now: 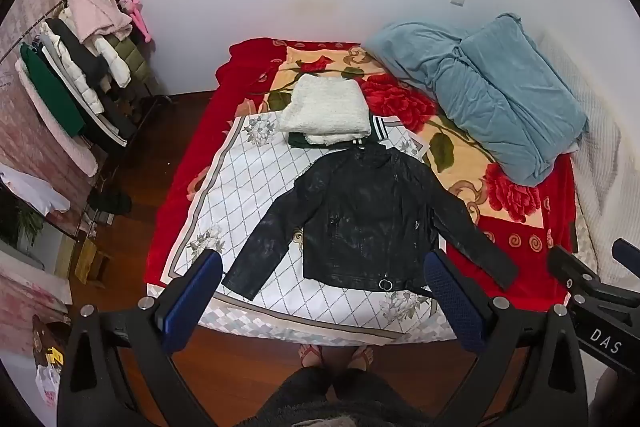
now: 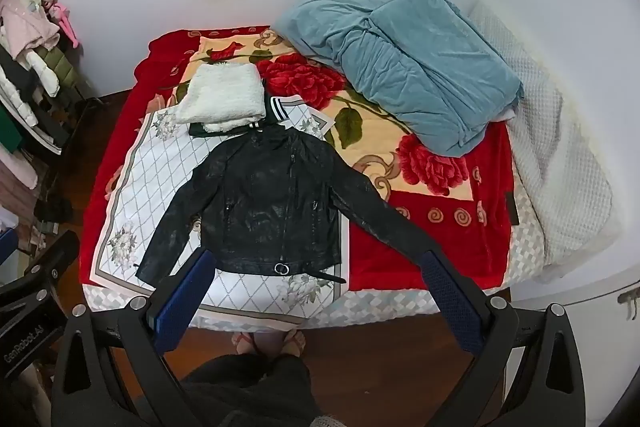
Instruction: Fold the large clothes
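Observation:
A black leather jacket lies flat, front up, sleeves spread, on a white diamond-pattern sheet on the bed; it also shows in the right wrist view. Behind its collar sits a folded white fluffy garment on a folded dark green one. My left gripper is open and empty, held above the jacket's hem. My right gripper is open and empty, above the hem and right sleeve.
A red floral blanket covers the bed. A blue folded quilt lies at the back right. A rack of hanging clothes stands at the left. The person's feet stand on the wooden floor at the bed's front edge.

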`<state>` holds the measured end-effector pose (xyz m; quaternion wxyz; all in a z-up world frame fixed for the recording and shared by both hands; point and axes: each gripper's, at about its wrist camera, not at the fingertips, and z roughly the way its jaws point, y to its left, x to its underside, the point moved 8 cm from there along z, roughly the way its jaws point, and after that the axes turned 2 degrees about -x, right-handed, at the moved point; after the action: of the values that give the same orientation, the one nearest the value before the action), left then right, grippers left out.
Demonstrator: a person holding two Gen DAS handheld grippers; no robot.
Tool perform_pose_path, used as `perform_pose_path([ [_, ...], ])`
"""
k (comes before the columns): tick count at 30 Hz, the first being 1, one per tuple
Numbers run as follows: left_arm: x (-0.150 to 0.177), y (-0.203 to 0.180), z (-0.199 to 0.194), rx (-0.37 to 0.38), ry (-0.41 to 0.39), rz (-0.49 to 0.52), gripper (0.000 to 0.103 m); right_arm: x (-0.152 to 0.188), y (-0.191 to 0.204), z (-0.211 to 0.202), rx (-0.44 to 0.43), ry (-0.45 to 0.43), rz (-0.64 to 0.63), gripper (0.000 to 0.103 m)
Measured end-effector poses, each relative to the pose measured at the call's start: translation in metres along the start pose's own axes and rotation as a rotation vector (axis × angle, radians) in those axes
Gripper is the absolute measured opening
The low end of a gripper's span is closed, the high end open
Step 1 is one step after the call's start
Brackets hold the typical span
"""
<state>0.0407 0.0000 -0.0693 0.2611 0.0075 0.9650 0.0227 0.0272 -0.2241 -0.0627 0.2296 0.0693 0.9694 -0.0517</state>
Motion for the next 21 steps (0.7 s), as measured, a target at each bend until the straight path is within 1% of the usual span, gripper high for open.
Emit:
perform_pose_path([
  [8, -0.0005, 0.0001, -0.0024, 0.007, -0.015, -0.007, 0.103, -0.0003, 0.0000, 0.0005, 0.008, 0.005, -0.004, 0.103],
  [16, 0.0012, 0.0042, -0.0011, 0.014, -0.008, -0.002, 0.103, -0.0014, -0.0034, -0.0016, 0.014, 0.005, -0.004, 0.103],
  [21, -0.0028, 0.0003, -0.0008, 0.014, -0.006, -0.002, 0.103, -0.0025, -0.0028, -0.0018, 0.015, 0.006, -0.007, 0.103],
])
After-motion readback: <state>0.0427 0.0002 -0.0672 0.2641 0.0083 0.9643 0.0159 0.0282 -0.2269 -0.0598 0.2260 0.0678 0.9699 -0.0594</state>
